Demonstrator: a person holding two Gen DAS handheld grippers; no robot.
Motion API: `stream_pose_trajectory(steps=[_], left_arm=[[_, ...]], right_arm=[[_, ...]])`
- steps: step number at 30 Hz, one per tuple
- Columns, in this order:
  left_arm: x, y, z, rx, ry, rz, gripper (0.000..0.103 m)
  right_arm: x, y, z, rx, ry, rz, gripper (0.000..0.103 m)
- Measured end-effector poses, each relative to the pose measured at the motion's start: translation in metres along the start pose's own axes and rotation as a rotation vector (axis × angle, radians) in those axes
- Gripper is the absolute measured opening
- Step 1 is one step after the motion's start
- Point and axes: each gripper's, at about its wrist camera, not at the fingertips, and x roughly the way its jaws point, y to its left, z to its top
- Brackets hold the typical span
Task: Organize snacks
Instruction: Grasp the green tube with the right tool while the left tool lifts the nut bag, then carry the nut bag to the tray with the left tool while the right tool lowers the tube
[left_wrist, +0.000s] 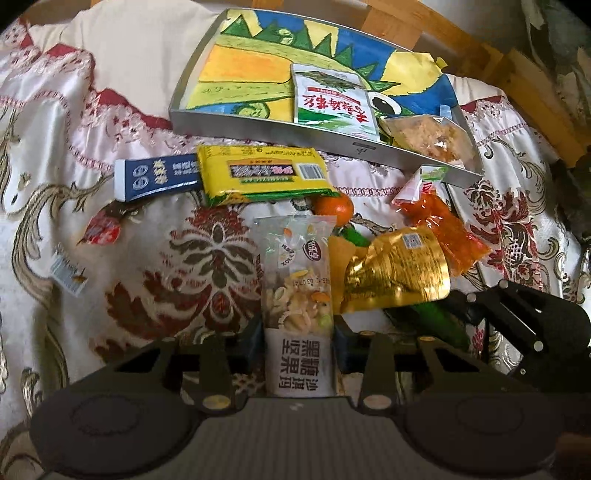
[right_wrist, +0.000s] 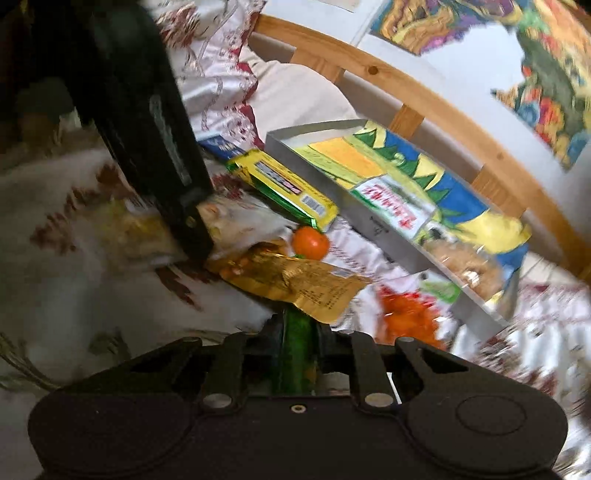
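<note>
While left gripper (left_wrist: 299, 332) jaws pinch snack packet (left_wrist: 297, 280), right gripper (right_wrist: 297, 336) jaws clamp green stick (right_wrist: 295, 354).

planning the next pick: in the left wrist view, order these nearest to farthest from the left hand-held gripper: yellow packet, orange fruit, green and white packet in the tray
1. orange fruit, just beyond the held packet
2. yellow packet, left of centre
3. green and white packet, inside the tray

Cream cloth (left_wrist: 155, 155) with red-and-gold floral pattern; grey tray (left_wrist: 258, 127) lined blue, yellow, green.
</note>
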Motion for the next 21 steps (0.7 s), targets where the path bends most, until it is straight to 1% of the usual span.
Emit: stream_pose_trajectory(steps=[3,5,8,12,15,21], left_arm=[[-0.001,0.004,-0.002,-0.030,0.024,-0.040,0.041],[-0.001,0.003,-0.003,-0.041,0.022,-0.050,0.041],[-0.003,0.002,-0.004,-0.057,0.015,-0.066,0.041],[-0.006,0.001,-0.004,-0.081,0.025,-0.092,0.041],[-0.011,-0.002,-0.005,-0.079,0.032,-0.096,0.041],[-0.024,-0.007,-0.001,-0.092,0.011,-0.113,0.041]], right_arm=[[0.002,0.006,-0.004,-0.094,-0.008,-0.062,0.018],[0.003,0.010,-0.006,-0.156,-0.022,-0.109,0.018],[0.004,0.009,-0.008,-0.200,-0.041,-0.165,0.017],[0.003,0.001,-0.008,-0.211,-0.063,-0.220,0.017],[0.001,-0.003,-0.007,-0.214,-0.071,-0.238,0.017],[-0.009,-0.011,-0.001,-0.192,-0.118,-0.270,0.017]])
